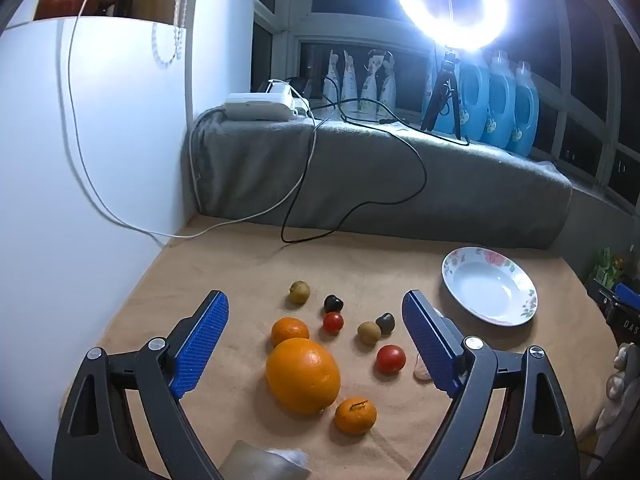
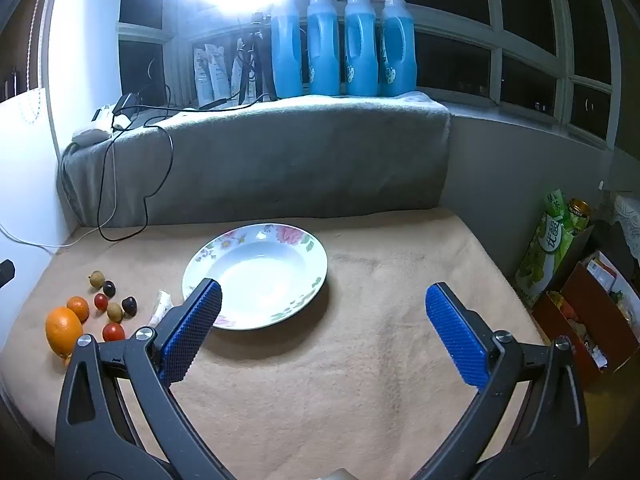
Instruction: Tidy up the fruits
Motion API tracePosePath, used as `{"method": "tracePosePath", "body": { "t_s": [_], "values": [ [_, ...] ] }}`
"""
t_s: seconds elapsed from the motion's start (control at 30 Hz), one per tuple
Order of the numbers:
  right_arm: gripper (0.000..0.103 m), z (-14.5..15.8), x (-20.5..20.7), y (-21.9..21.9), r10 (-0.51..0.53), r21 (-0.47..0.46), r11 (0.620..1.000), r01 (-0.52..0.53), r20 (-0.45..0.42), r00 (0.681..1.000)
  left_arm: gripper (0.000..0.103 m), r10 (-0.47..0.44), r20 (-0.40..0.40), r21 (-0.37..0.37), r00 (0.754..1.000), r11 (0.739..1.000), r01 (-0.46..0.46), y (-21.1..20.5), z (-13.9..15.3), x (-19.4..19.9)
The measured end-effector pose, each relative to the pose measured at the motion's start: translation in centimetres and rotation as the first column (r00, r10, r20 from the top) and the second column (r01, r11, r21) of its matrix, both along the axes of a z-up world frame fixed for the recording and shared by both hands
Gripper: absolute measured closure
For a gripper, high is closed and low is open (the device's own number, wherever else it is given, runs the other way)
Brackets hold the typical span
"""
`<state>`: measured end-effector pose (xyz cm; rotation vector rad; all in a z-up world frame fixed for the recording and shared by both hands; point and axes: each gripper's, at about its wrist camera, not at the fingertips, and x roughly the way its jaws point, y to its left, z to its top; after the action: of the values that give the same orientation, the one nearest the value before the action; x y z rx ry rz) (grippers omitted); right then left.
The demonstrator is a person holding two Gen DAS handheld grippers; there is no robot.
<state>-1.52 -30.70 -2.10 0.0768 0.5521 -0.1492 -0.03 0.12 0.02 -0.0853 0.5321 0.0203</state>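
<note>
The left gripper (image 1: 316,344) is held wide open above the fruit, nothing between its blue pads; the right gripper (image 2: 324,332) is likewise spread wide and empty, poised over the near edge of the flowered plate (image 2: 208,256). The plate is found bare. All fruit is seen loose on the tan cloth (image 2: 360,360) to the plate's left: a large orange (image 1: 303,376), with a smaller mandarin (image 1: 289,331) touching its far side and a second mandarin (image 1: 355,415) just beside its near side; two cherry tomatoes (image 1: 390,359), two brownish longan-like fruits (image 1: 368,332) and two dark fruits (image 1: 333,303) are clustered near. The orange is judged firm, comparatively heavy and inclined to roll; a grip across its widest middle is advised. The mandarins are expected to yield slightly. The tomatoes are judged smooth, slippery and easily burst, so light pressure at the equator is recommended. A pale object (image 1: 423,372) beside the right pad cannot be identified.
</note>
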Motion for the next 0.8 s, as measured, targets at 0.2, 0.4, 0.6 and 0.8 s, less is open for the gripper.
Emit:
{"method": "tracePosePath", "body": {
  "t_s": [0.2,0.4,0.6,0.8],
  "values": [
    [0.0,0.3,0.1,0.7,0.002,-0.016,1.0,-0.002,0.011,1.0,0.014,0.002,0.005,-0.022,1.0,1.0,-0.002,0.4,-0.3,-0.2],
    [0.0,0.2,-0.4,0.8,0.005,0.001,1.0,-0.005,0.01,1.0,0.014,0.003,0.011,0.004,1.0,1.0,-0.003,0.0,0.1,-0.4],
    [0.0,0.1,-0.1,0.9,0.009,0.009,1.0,-0.009,-0.004,1.0,0.014,0.006,0.014,0.006,1.0,1.0,-0.006,0.3,0.1,-0.3],
    [0.0,0.1,0.0,1.2,0.012,0.008,1.0,-0.012,0.0,1.0,0.014,0.009,0.017,0.006,1.0,1.0,-0.009,0.4,0.1,-0.2]
  ]
}}
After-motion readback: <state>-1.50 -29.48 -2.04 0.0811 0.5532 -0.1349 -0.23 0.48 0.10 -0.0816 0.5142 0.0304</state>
